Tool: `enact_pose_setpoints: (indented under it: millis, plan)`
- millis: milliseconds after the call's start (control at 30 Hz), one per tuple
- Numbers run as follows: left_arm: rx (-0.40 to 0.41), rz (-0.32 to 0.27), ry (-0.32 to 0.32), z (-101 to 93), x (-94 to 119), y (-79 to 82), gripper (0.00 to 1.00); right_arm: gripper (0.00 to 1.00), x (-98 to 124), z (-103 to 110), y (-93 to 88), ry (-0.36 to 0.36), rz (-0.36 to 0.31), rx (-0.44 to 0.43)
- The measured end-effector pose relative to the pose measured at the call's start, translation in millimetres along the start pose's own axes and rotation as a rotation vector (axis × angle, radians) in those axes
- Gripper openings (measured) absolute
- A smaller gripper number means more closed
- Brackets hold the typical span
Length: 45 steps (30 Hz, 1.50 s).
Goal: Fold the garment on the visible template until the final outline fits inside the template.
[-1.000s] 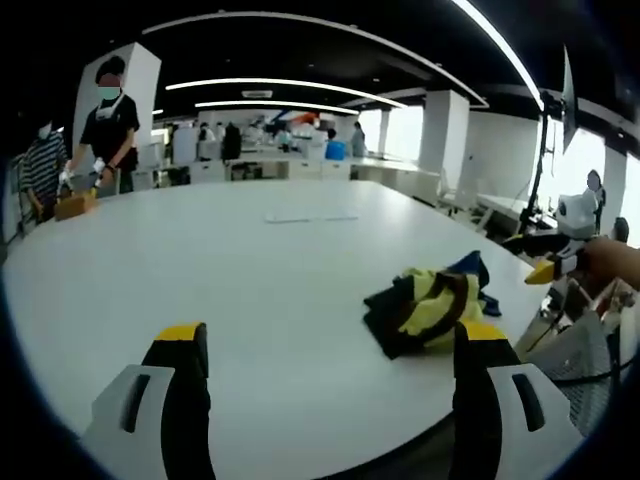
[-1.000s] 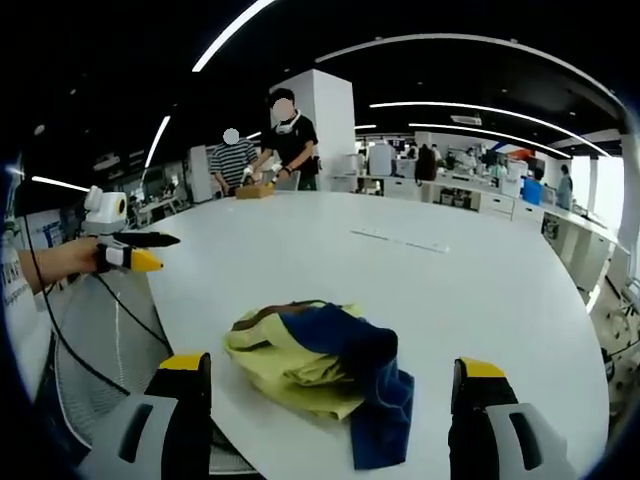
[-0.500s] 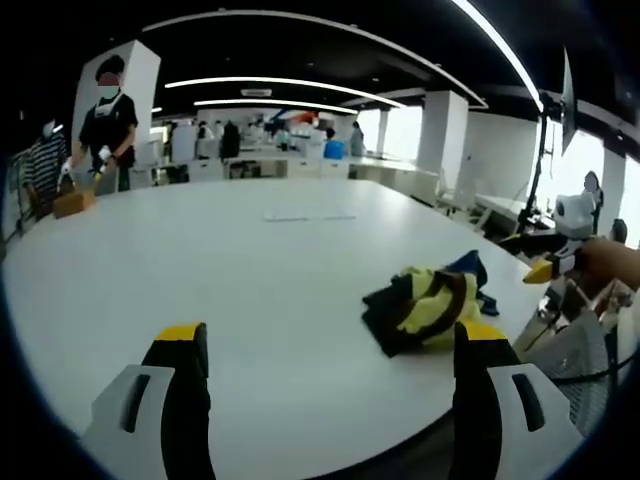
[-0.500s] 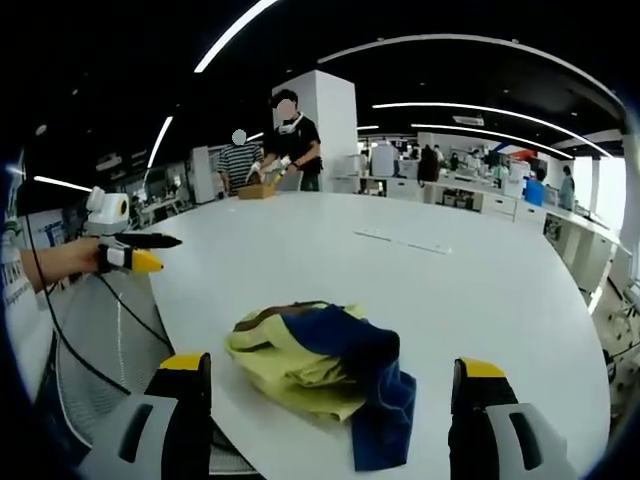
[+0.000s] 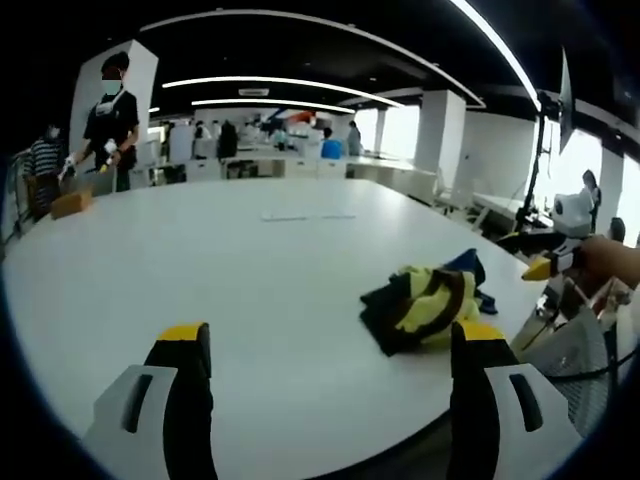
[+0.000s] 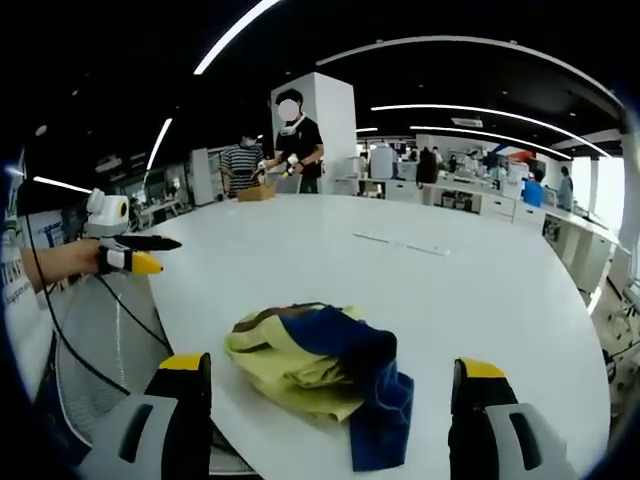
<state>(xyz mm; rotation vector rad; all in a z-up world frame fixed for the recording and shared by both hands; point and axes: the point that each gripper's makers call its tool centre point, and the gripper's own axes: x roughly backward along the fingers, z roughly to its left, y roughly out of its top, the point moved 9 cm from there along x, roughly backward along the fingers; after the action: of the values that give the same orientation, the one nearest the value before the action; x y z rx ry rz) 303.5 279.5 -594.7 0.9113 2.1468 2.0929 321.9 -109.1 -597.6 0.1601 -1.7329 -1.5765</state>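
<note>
A crumpled garment (image 5: 425, 305) in yellow, navy and dark brown lies in a heap near the edge of the white table (image 5: 250, 270). My left gripper (image 5: 331, 335) is open and hangs short of it, with the heap ahead to the right. In the right gripper view the garment (image 6: 320, 365) sits just beyond my open right gripper (image 6: 331, 368), between the two jaws' lines but not gripped. A faint pale rectangular marking (image 5: 305, 215) lies far across the table, also seen as the marking (image 6: 400, 243). The right gripper (image 5: 555, 265) shows at the right edge, the left gripper (image 6: 130, 255) at the left edge.
Two people (image 6: 290, 130) work at the table's far side beside a cardboard box (image 6: 255, 190). A mesh chair back (image 6: 110, 340) and cables stand off the table's near edge. Desks, pillars and more people fill the room behind.
The garment and both grippers have stayed put. The people at the far side of the table have shifted a little around the box.
</note>
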Motion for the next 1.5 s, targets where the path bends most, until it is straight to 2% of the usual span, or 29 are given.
enact_pose_setpoints:
  millis: [333,367,467,500,600,700,767,1000,1167,1500]
  plan:
    - [-0.033,0.01,-0.04,-0.4,-4.0,3.3,0.92,0.99,-1.5,-2.3,2.6,0.009,-0.022,0.006]
    - [-0.04,0.013,-0.054,-1.2,-5.5,3.4,0.9,0.98,-2.3,-2.5,3.1,0.012,-0.023,0.008]
    - [-0.083,0.038,-0.107,-1.5,-13.5,3.9,0.85,0.71,-3.9,-3.3,5.6,0.038,-0.009,0.022]
    - [-0.087,0.038,-0.114,-1.6,-14.6,4.2,0.83,0.67,-5.6,-3.5,6.7,0.053,-0.004,0.022]
    - [-0.102,0.035,-0.165,-3.9,-22.7,4.7,0.79,0.68,-10.7,-3.1,9.4,0.069,-0.004,0.037]
    - [-0.098,0.035,-0.198,-6.2,-29.6,2.3,0.75,0.65,-16.0,-2.5,12.0,0.087,0.004,0.052]
    - [-0.091,0.023,-0.247,-9.9,-36.2,-0.8,0.72,0.64,-20.1,-1.5,13.7,0.101,0.01,0.062]
    - [-0.111,0.06,-0.34,-11.5,-53.0,-10.2,0.64,0.58,-35.5,-3.9,19.9,0.137,0.038,0.115]
    - [-0.146,0.091,-0.378,-14.4,-61.7,-15.4,0.59,0.51,-45.8,-6.6,23.0,0.158,0.051,0.142]
    - [-0.145,0.133,-0.42,-22.1,-87.1,-26.8,0.47,0.38,-61.6,-10.4,19.6,0.192,0.097,0.161]
